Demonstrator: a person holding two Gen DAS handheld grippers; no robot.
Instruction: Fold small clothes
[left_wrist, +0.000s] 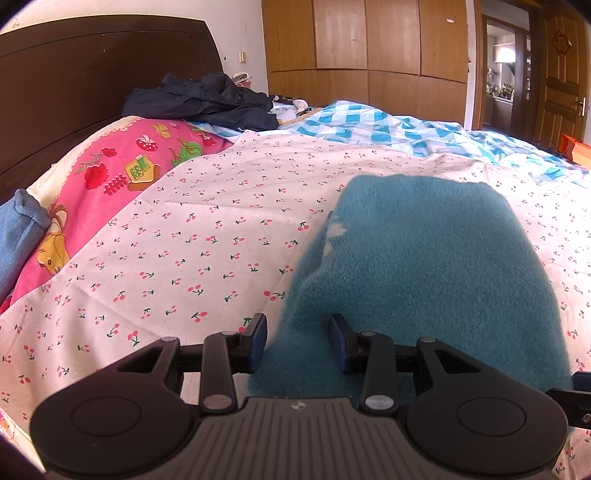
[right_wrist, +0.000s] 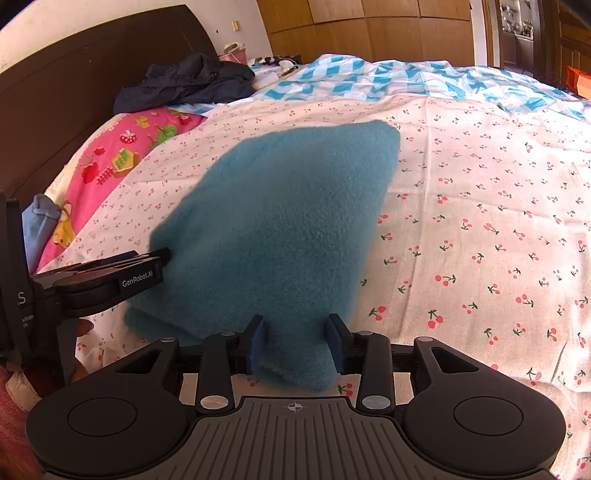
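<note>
"GenRobot.AI" on the left tongs (right_wrist: 168, 254), side face.

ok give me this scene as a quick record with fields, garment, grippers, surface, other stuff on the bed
garment: teal fleece piece, lying on the bed, near edge between both grippers' fingers
left gripper: fingers apart, fleece edge between them; grip cannot be told
right gripper: fingers apart, fleece corner between them; grip cannot be told
surface: cherry-print sheet
beyond: blue checked quilt
left side: pink cartoon cloth, light blue cloth
near headboard: dark jacket, crumpled
</note>
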